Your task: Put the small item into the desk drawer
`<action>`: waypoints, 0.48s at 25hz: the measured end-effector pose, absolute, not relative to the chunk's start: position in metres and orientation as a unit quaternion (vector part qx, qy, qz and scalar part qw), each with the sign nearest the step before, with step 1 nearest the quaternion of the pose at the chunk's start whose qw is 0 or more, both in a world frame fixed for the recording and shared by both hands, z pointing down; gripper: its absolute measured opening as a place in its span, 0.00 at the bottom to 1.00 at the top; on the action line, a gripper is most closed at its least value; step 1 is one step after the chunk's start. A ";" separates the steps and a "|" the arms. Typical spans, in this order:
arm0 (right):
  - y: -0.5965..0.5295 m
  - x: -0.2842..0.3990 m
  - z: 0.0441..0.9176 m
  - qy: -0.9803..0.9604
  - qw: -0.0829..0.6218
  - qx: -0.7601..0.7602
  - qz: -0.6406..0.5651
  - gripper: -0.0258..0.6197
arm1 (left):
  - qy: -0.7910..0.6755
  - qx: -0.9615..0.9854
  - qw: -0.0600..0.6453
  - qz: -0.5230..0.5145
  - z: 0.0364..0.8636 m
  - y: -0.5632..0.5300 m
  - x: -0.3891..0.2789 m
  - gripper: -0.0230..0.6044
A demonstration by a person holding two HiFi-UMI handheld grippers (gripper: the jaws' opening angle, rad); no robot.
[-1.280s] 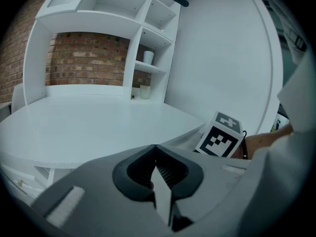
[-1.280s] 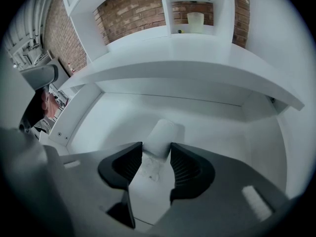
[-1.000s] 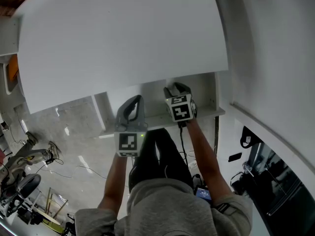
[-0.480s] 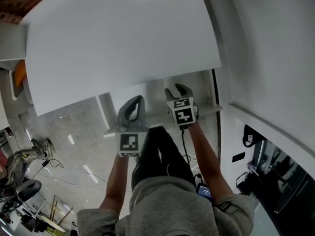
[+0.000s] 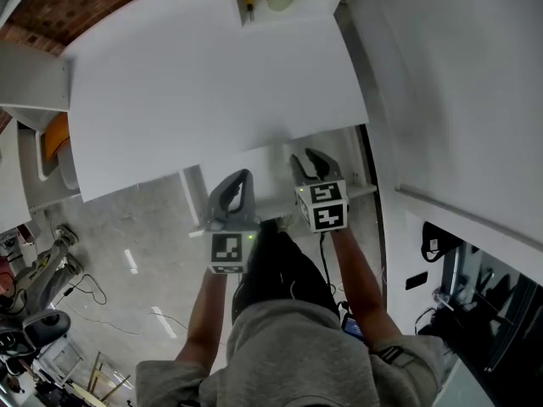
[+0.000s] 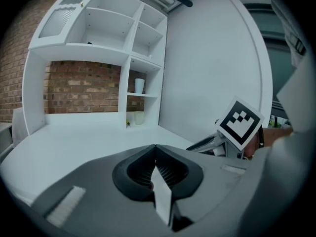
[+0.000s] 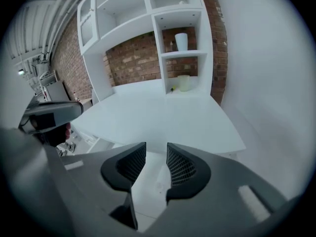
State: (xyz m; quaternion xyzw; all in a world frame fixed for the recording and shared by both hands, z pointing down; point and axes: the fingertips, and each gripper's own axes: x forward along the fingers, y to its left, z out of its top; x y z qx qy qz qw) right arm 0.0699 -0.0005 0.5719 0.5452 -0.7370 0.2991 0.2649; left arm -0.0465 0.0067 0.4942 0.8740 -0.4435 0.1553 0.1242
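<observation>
The person wore a grey top point(image 5: 288, 346) and dark trousers point(image 5: 273, 270). The left tongs point(image 5: 243, 175) and the right tongs point(image 5: 307, 155) were of grey moulded plastic, with curved, horn-shaped jaws lined inside with dark ribbed pads point(image 7: 181, 168). The left marker cube point(image 5: 227, 251) was white with black square patterns, as was the right marker cube point(image 5: 326, 206). A small green light point(image 5: 247, 236) glowed beside the left cube. A thin black cable point(image 5: 322, 257) ran back from the right tongs.
</observation>
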 end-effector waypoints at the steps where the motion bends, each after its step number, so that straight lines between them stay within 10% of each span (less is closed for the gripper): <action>1: 0.000 0.070 0.561 -0.740 0.255 0.549 0.294 0.25 | -0.443 0.876 0.119 0.152 0.487 0.008 -0.045 0.06; 12: 0.023 0.088 0.440 -0.763 0.156 0.589 0.215 0.15 | -0.442 0.888 0.070 0.110 0.404 0.026 -0.027 0.06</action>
